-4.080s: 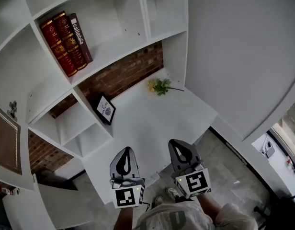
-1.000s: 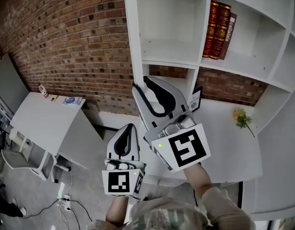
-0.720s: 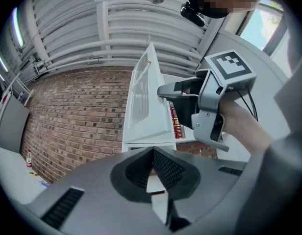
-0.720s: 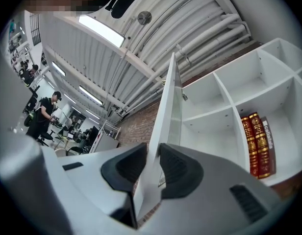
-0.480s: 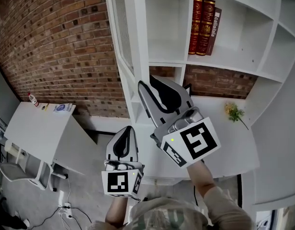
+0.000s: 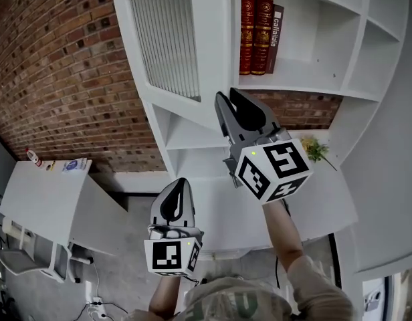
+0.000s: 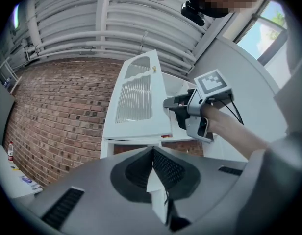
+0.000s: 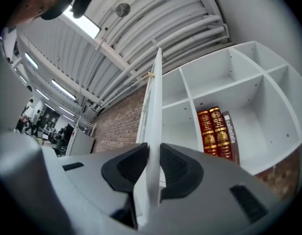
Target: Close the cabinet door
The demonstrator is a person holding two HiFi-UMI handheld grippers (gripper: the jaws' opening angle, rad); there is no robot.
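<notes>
The white cabinet door (image 6: pixel 169 45) with a ribbed panel stands open from the shelf unit, and its face also shows in the left gripper view (image 7: pixel 136 97). My right gripper (image 6: pixel 226 95) is raised to the door's lower free edge. In the right gripper view the door's thin edge (image 8: pixel 155 106) runs between the jaws, which are closing and touch it on both sides (image 8: pixel 152 151). My left gripper (image 6: pixel 181 182) hangs lower, apart from the door, shut and empty (image 7: pixel 152 151). It looks up at the right gripper (image 7: pixel 173 103).
Red books (image 6: pixel 258 32) stand in the open shelf right of the door. A yellow flower sprig (image 6: pixel 315 149) lies on the white desk below. A brick wall (image 6: pixel 52 65) is at the left, with a white table (image 6: pixel 52 192) holding small items.
My right gripper has risen and moved right onto the door's edge, and its jaws have narrowed around it. The door's ribbed face now shows broadly. The left gripper keeps almost the same place.
</notes>
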